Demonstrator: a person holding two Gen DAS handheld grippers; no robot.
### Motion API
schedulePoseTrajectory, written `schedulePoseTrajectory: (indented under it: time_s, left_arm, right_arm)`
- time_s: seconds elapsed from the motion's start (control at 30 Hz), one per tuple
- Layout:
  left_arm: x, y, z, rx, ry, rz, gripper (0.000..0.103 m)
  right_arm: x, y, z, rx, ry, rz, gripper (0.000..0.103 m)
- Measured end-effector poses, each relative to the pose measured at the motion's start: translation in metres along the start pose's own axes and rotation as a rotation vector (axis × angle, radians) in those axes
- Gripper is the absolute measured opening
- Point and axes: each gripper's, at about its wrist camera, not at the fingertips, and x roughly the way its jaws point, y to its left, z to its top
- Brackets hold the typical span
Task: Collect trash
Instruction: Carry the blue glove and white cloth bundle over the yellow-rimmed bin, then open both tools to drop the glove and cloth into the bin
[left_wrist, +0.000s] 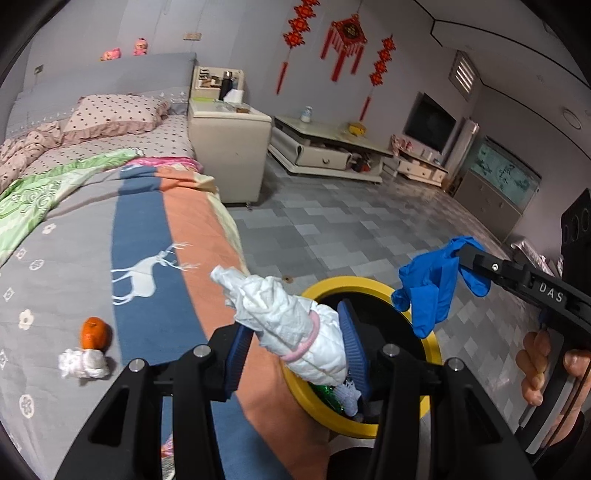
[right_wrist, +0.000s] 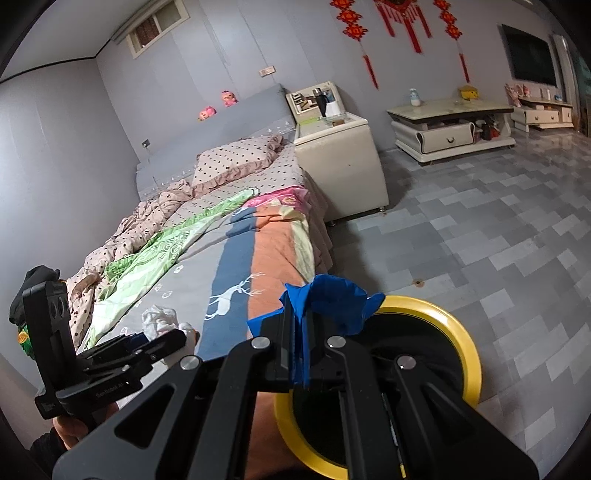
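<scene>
My left gripper (left_wrist: 295, 332) is shut on a rolled white tissue bundle (left_wrist: 288, 317) with a pink band around it, held at the bed's edge just above the rim of the yellow-rimmed black bin (left_wrist: 436, 350). My right gripper (right_wrist: 299, 325) is shut on a blue glove (right_wrist: 332, 299) above the same bin (right_wrist: 465, 354); the glove also hangs in the left wrist view (left_wrist: 432, 288). A crumpled white tissue (left_wrist: 85, 363) and an orange (left_wrist: 95, 333) lie on the bed cover. The bin holds some green and white scraps (left_wrist: 340, 397).
The bed (left_wrist: 74, 221) with patterned covers fills the left. A beige nightstand (left_wrist: 229, 147) stands beside it, a low white table (left_wrist: 325, 147) beyond. Grey tiled floor (left_wrist: 332, 229) lies right of the bed.
</scene>
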Motion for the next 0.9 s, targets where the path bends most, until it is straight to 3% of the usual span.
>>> schedulePoseTrajectory:
  time_s: [0.8,0.9]
  left_arm:
    - [0.082,-0.04,-0.017,0.046,0.12,-0.062,0.044]
    - [0.085,-0.04,-0.016,0.033,0.125,-0.084,0.052]
  right_arm:
    - [0.043,-0.057,-0.013,0.082,0.083,-0.081,0.004]
    - [0.042,-0.058,-0.013,0.079,0.074,-0.096,0.004]
